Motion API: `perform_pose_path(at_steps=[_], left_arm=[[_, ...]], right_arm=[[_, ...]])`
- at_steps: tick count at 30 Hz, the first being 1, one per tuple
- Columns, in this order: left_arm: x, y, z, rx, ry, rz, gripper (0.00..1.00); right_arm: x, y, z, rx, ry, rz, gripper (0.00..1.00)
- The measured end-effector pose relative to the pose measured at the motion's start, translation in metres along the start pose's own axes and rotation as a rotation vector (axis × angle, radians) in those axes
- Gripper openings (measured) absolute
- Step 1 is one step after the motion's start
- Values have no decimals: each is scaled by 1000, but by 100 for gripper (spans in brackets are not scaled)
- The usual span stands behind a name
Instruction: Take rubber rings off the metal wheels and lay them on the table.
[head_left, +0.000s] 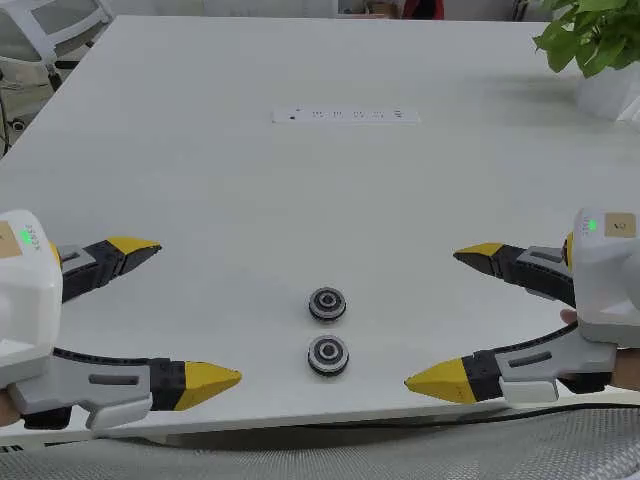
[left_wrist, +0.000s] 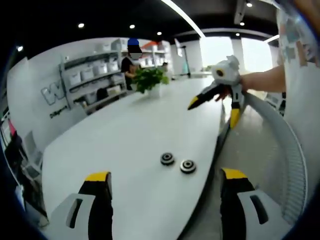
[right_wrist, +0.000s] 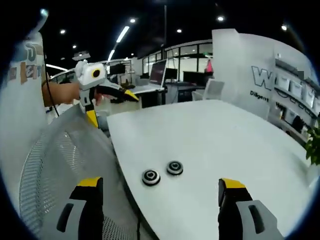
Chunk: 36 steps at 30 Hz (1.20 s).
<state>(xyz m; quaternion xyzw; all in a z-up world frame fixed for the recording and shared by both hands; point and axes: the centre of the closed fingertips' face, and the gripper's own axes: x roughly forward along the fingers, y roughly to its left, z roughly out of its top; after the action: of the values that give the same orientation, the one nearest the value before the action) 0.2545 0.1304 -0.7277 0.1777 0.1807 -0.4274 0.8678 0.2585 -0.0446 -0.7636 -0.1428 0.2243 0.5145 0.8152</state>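
Observation:
Two small metal wheels with black rubber rings lie near the table's front edge: the farther wheel (head_left: 327, 304) (left_wrist: 167, 159) (right_wrist: 174, 168) and the nearer wheel (head_left: 328, 354) (left_wrist: 188, 166) (right_wrist: 150, 177). My left gripper (head_left: 190, 310) (left_wrist: 165, 181) (right_wrist: 112, 106) is open at the left of them, jaws wide apart, holding nothing. My right gripper (head_left: 448, 315) (right_wrist: 160, 190) (left_wrist: 212, 111) is open at the right, also with nothing between its yellow-tipped jaws. Both grippers point inward toward the wheels, well apart from them.
A white power strip (head_left: 346, 116) lies flat in the middle of the white table (head_left: 250, 190). A potted plant (head_left: 592, 45) (left_wrist: 150, 80) stands at the far right corner. An office chair (head_left: 45, 35) is at the far left. A grey mesh chair back (head_left: 400, 450) lies below the front edge.

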Motion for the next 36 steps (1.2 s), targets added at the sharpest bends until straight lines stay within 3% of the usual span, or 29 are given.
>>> perform_pose_path(at_steps=[36], left_arm=[[5, 4, -6, -3, 15, -12, 90]], right_arm=[[0, -7, -7, -14, 23, -5, 94]])
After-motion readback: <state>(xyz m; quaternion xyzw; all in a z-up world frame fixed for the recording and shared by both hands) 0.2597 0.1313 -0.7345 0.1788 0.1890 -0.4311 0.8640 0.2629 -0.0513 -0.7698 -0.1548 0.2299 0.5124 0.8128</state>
